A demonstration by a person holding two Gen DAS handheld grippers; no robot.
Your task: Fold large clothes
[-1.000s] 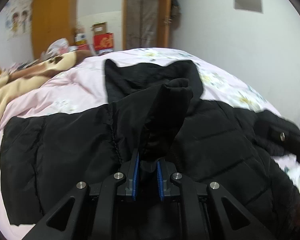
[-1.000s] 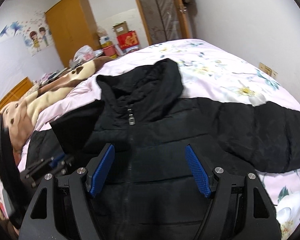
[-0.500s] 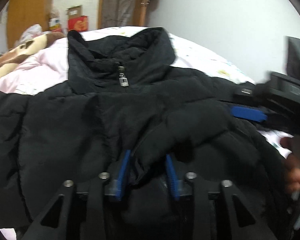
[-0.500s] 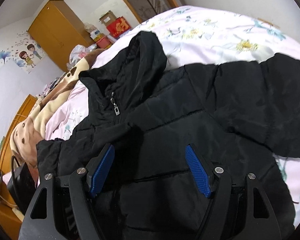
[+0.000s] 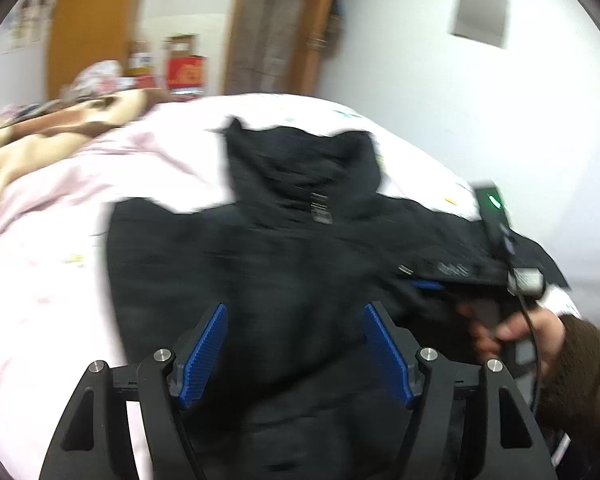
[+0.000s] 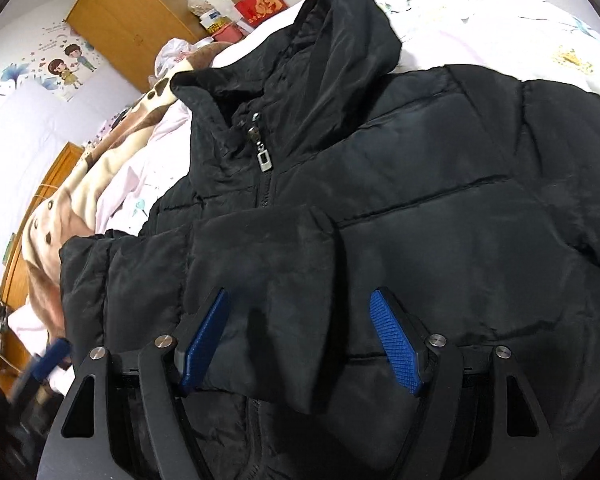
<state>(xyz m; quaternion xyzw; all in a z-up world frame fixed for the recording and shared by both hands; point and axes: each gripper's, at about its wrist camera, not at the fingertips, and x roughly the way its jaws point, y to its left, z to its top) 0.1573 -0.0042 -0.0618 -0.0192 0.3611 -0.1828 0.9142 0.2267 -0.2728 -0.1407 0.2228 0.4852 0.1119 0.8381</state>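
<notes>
A black hooded puffer jacket (image 5: 300,256) lies front up on the bed, zipper closed; it also fills the right wrist view (image 6: 420,184). Its left sleeve (image 6: 228,280) is folded across the chest. My left gripper (image 5: 294,344) is open and empty just above the jacket's lower front. My right gripper (image 6: 300,332) is open and empty, its fingers either side of the folded sleeve's cuff. The right gripper body and the hand holding it show at the right of the left wrist view (image 5: 512,280). The left wrist view is blurred.
The bed has a pink floral sheet (image 5: 52,248). A beige and brown blanket (image 6: 72,184) lies along its left side. A wooden wardrobe (image 6: 132,12), boxes and a door (image 5: 276,28) stand behind the bed. A white wall (image 5: 480,92) runs along the right.
My left gripper carried the left sleeve across the chest, opened and let it go, then pulled back. My right gripper moved in low over the jacket, staying open.
</notes>
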